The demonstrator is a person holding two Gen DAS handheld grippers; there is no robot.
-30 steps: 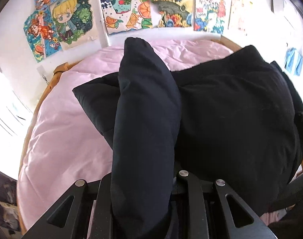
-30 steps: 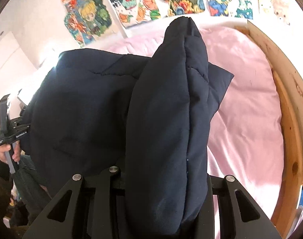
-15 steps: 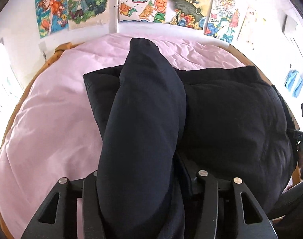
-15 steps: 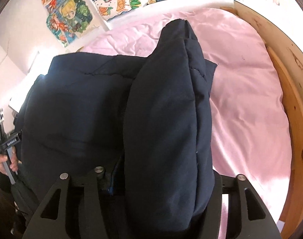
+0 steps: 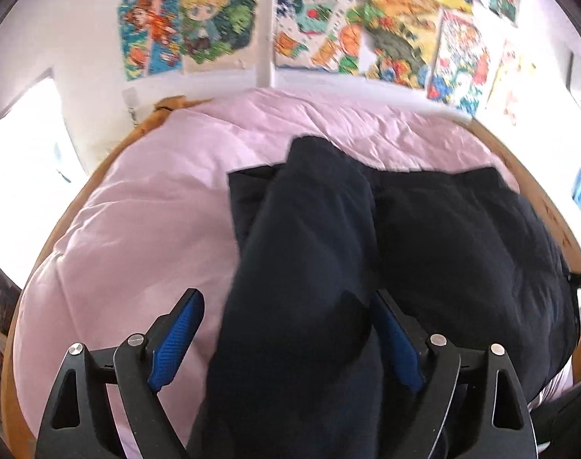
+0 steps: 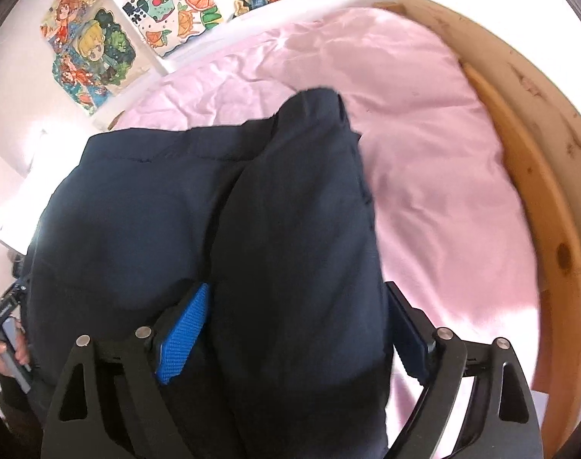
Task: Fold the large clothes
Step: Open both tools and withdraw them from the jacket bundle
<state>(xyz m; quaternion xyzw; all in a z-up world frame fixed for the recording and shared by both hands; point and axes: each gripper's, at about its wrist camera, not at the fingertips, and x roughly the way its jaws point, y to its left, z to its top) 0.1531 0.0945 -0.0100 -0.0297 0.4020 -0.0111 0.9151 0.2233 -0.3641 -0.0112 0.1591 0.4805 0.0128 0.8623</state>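
Observation:
A large dark navy padded jacket [image 5: 462, 252] lies on the pink bed cover [image 5: 145, 229]. A thick fold of it [image 5: 309, 267] runs between the jaws of my left gripper [image 5: 286, 329], which stand open with a gap beside the left blue pad [image 5: 176, 344]. In the right wrist view the jacket [image 6: 137, 222] has another thick fold [image 6: 302, 248] between the jaws of my right gripper [image 6: 298, 329], also spread open, blue pads [image 6: 183, 340] showing.
The bed has a wooden frame [image 6: 539, 191] on the right and a rim [image 5: 99, 168] on the left. Colourful drawings [image 5: 328, 34] hang on the white wall behind. The other hand-held gripper [image 6: 4, 313] shows at the left edge.
Both grippers' jaws have spread open from being shut on the jacket folds, baring the blue pads. Both have moved down and forward toward the bed.

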